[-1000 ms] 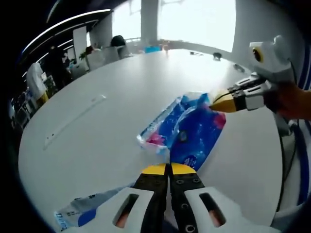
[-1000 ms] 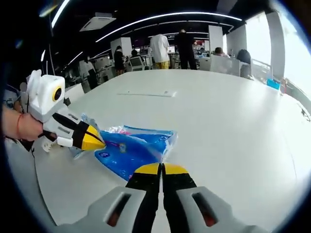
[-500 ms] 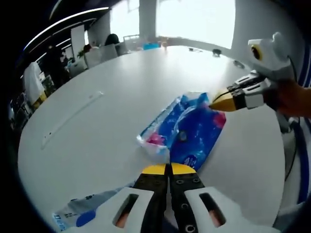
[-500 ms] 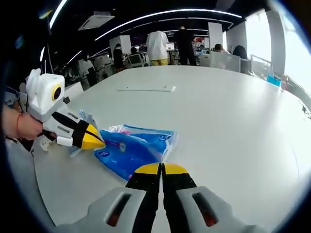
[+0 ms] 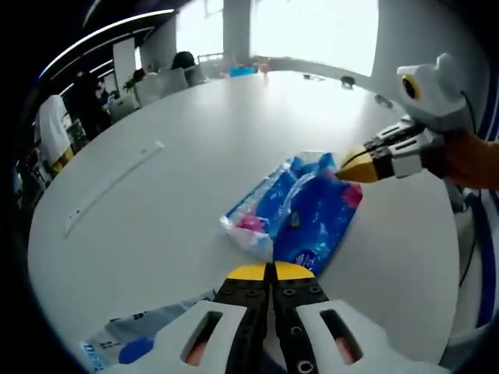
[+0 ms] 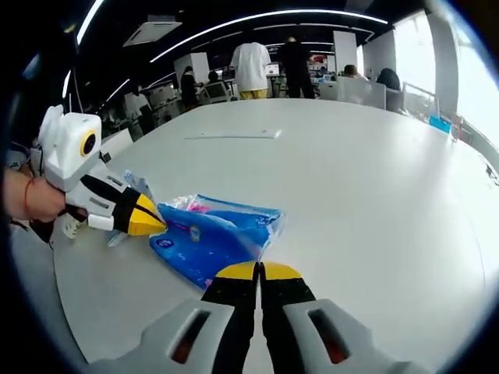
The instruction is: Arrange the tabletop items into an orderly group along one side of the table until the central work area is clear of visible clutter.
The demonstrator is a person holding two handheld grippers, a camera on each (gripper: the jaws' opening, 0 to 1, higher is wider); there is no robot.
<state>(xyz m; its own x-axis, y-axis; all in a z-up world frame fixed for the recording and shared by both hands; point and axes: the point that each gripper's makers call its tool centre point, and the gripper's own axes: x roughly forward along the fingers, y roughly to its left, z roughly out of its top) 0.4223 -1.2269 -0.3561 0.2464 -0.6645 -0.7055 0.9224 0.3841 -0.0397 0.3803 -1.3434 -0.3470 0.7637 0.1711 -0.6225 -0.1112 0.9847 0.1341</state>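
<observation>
Nothing has moved much. Both grippers, left gripper (image 5: 270, 271) and right gripper (image 6: 259, 271), pinch the soft blue plastic pack (image 5: 300, 209) on the big white table (image 5: 179, 171), lots of room around.

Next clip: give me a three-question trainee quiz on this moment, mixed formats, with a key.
1. True or false: the left gripper has its jaws spread wide apart.
2. Which colour dominates the plastic packet on the white table? A) green B) blue C) orange
3. Fill in: in the left gripper view, the right gripper comes in from the ____ side of the picture.

Key: 1 false, the jaws are shut together. 2 B. 3 right.
</observation>
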